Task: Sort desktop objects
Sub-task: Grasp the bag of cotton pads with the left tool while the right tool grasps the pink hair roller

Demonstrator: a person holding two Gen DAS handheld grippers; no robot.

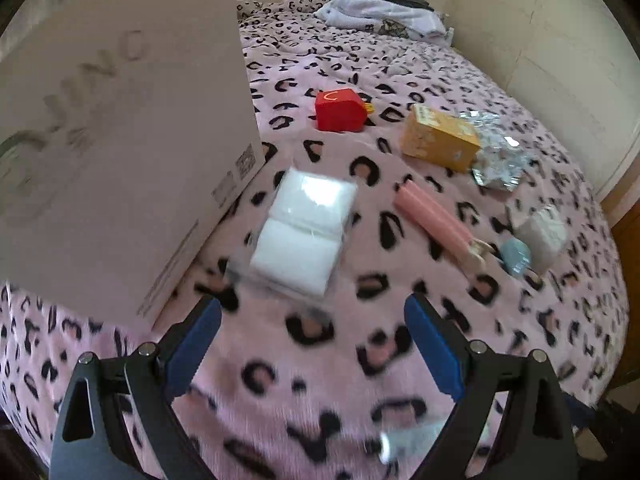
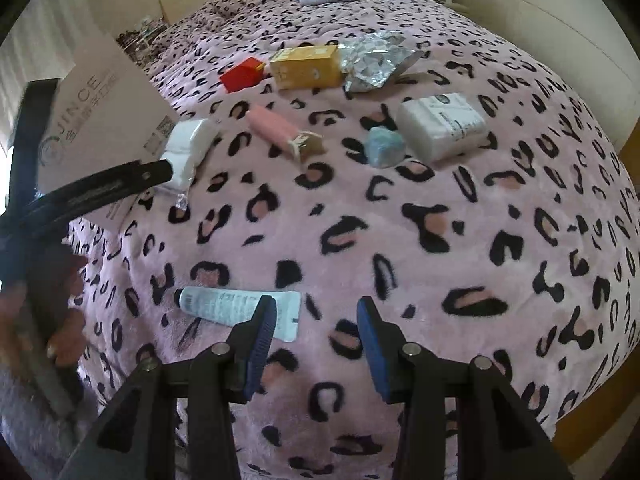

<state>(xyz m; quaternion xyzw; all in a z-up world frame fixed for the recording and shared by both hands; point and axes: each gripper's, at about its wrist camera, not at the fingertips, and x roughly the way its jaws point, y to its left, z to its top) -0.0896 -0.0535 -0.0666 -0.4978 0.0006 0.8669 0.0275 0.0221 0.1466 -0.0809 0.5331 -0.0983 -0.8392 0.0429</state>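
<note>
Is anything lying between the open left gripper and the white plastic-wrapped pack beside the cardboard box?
Nothing visible. Only bare pink leopard-print blanket lies between the left gripper and the white plastic-wrapped pack; the cardboard box stands beside it, to its left.

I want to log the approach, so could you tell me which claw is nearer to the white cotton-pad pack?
Left. The left claw hangs open just short of the white cotton-pad pack; the right claw is across the blanket, by the tube.

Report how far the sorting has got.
Nothing looks sorted yet. The red box, yellow box, pink tube and white tube all lie loose on the blanket. Both tongs are empty; the left tongs stand wide open facing the white packet beside the cardboard box.
</note>
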